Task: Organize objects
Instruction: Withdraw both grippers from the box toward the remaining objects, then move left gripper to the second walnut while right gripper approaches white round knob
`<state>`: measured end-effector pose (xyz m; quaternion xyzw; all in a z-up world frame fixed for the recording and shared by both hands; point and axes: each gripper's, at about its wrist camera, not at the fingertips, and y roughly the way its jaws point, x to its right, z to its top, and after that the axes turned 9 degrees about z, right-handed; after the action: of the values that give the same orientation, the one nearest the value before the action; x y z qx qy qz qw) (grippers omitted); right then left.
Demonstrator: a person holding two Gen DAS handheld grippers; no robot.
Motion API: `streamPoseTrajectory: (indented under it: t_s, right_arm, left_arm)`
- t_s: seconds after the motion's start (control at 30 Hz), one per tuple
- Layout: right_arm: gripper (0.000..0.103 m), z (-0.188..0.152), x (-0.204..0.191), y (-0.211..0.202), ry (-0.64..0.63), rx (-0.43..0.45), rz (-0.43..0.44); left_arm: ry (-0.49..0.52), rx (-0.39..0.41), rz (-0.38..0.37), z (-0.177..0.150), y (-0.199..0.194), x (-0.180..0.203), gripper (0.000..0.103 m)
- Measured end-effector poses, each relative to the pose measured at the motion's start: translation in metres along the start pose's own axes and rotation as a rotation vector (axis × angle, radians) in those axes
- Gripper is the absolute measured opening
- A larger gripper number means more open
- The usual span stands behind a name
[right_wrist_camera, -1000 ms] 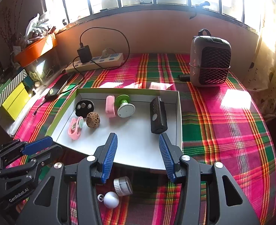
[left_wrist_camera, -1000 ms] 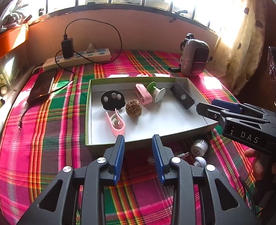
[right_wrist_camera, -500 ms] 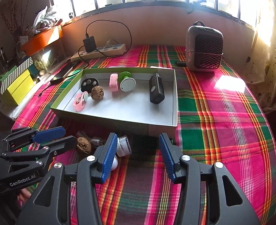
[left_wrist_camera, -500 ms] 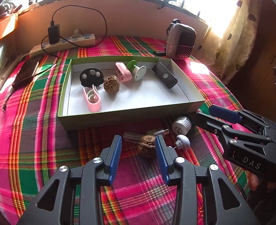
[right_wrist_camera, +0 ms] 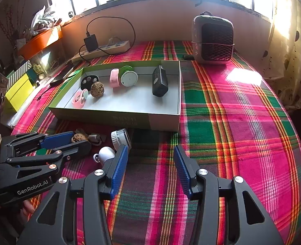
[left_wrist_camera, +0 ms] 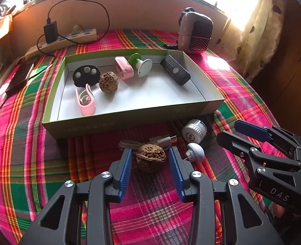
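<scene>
A brown walnut (left_wrist_camera: 150, 160) lies on the plaid cloth in front of the green box (left_wrist_camera: 130, 120). My left gripper (left_wrist_camera: 150, 153) straddles it, open, with a gap on each side of the nut. Beside it lie a white ribbed cap (left_wrist_camera: 194, 131), a white mushroom-shaped knob (left_wrist_camera: 195, 153) and a coiled cable (left_wrist_camera: 160, 140). Inside the box are a second walnut (left_wrist_camera: 108, 82), two pink clips, a black remote (left_wrist_camera: 175, 72) and other small items. My right gripper (right_wrist_camera: 150, 150) hangs open over bare cloth to the right of the knob (right_wrist_camera: 106, 153), holding nothing.
A small heater (left_wrist_camera: 195, 33) stands behind the box's right corner. A power strip (left_wrist_camera: 66, 39) with charger and cord lies at the back left, a dark phone (left_wrist_camera: 19, 77) to the left. A yellow box (right_wrist_camera: 17, 91) sits off the cloth's left edge.
Both grippers drew back from the box and sank toward the loose items in front of it. The left jaws widened and now stand around the walnut.
</scene>
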<state>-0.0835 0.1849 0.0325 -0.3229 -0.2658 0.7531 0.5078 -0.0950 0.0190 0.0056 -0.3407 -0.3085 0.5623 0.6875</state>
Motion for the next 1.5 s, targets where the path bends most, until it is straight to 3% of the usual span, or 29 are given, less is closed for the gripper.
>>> streamPoseTrajectory:
  t_s: [0.67, 1.17, 1.5]
  right_arm:
    - [0.048, -0.005, -0.01, 0.005, -0.023, -0.028, 0.003]
    - [0.048, -0.012, -0.04, 0.017, -0.07, -0.066, 0.105]
    - [0.048, -0.009, -0.05, 0.034, -0.1, -0.097, 0.084]
  left_arm:
    - [-0.049, 0.002, -0.008, -0.004, 0.001, -0.012, 0.029]
    - [-0.09, 0.015, 0.02, -0.019, -0.011, -0.041, 0.029]
    - [-0.102, 0.021, 0.017, -0.023, -0.013, -0.051, 0.029]
